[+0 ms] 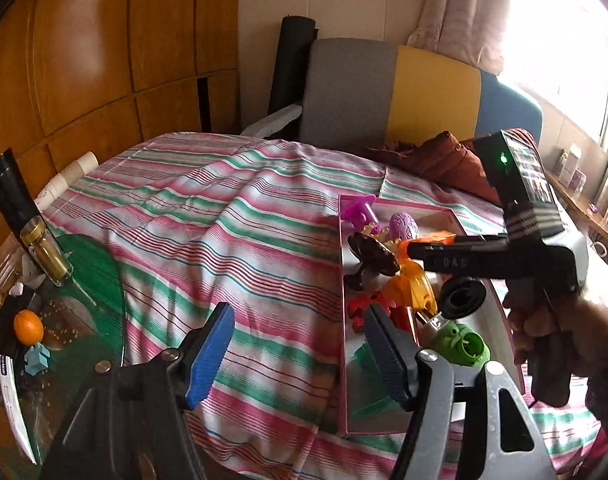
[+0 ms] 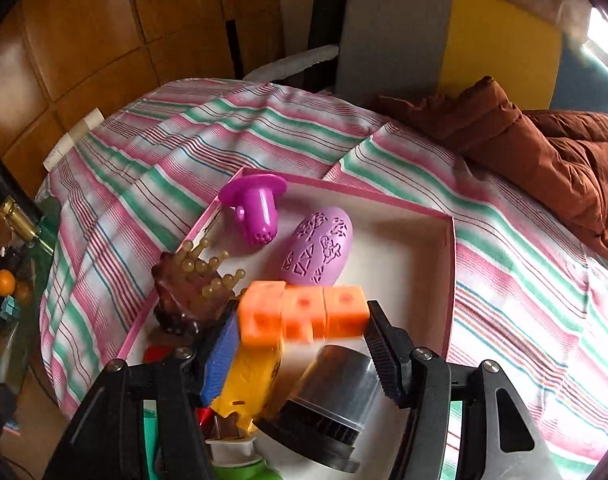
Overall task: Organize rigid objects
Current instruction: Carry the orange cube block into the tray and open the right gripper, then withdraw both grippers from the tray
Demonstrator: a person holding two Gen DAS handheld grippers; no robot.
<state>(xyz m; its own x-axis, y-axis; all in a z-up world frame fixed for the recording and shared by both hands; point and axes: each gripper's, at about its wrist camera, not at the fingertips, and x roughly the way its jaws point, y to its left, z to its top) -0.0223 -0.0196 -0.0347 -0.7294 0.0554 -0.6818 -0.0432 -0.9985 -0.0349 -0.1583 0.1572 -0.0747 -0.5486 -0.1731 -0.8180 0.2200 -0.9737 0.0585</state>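
A pink-rimmed box (image 2: 450, 280) lies on the striped cloth (image 1: 223, 220). It holds a purple egg (image 2: 318, 246), a purple funnel-shaped piece (image 2: 255, 208), a brown spiky brush (image 2: 187, 292), a yellow toy (image 2: 251, 384) and a black cup (image 2: 336, 392) lying on its side. My right gripper (image 2: 302, 312) hangs above the box, shut on an orange block (image 2: 304, 312) of three joined cubes, one pad at each end. In the left wrist view the left gripper (image 1: 299, 320) is open with nothing between its blue pads, over the cloth at the box's left rim (image 1: 341, 280). A hand holds the right gripper (image 1: 420, 246) there.
A green toy (image 1: 462, 346) and a red piece (image 1: 368, 304) lie at the near end of the box. A brown jacket (image 2: 544, 160) is bunched at the back right before a grey, yellow and blue chair (image 1: 384, 92). A glass table at left carries a bottle (image 1: 49, 252) and an orange (image 1: 28, 326).
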